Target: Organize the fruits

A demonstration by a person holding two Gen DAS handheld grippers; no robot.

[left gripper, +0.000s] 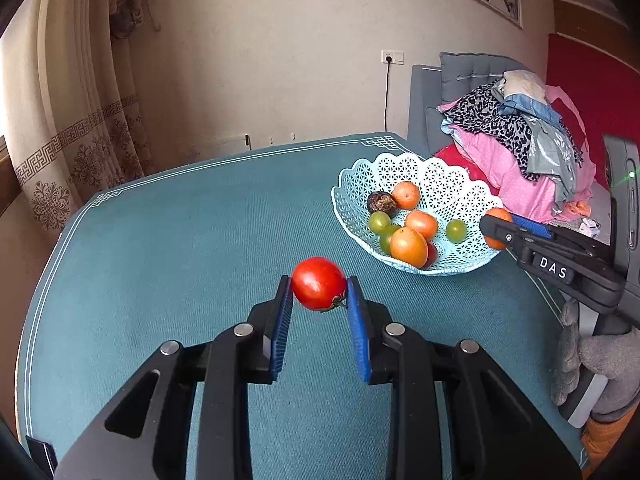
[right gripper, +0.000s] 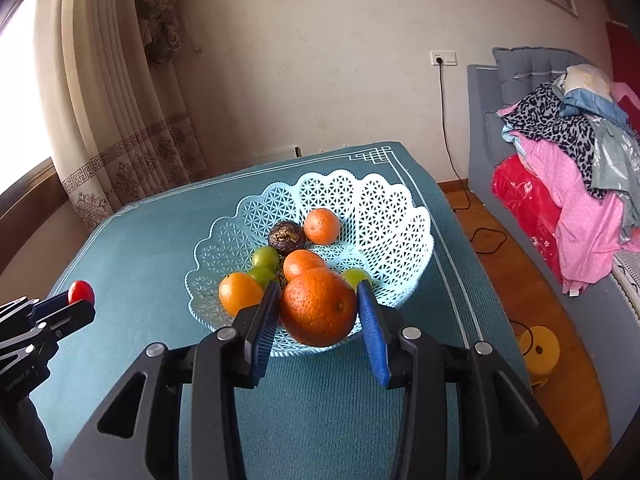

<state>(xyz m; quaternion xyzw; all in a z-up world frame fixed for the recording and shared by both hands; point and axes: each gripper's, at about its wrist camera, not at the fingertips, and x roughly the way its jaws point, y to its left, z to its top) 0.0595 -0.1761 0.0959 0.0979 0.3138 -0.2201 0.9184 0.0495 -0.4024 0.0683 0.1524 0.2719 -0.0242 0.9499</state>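
A red tomato [left gripper: 318,282] hangs above the teal tablecloth [left gripper: 180,248], with my left gripper [left gripper: 318,280] shut on it, left of the basket. The light blue lattice basket [left gripper: 420,168] holds several oranges, green fruits and one dark wrinkled fruit [left gripper: 382,202]. My right gripper [right gripper: 318,286] is shut on a large orange [right gripper: 318,308], held over the basket's [right gripper: 380,208] near rim. In the left wrist view the right gripper [left gripper: 494,226] reaches in from the right at the basket's right rim. The tomato [right gripper: 81,291] and left gripper [right gripper: 80,300] show at the left edge of the right wrist view.
A grey sofa [right gripper: 520,80] piled with clothes [right gripper: 580,168] stands right of the table. A yellow stool [right gripper: 538,350] and a black cable [right gripper: 486,236] are on the wooden floor. Curtains [left gripper: 80,120] hang at the left. The table's right edge runs close to the basket.
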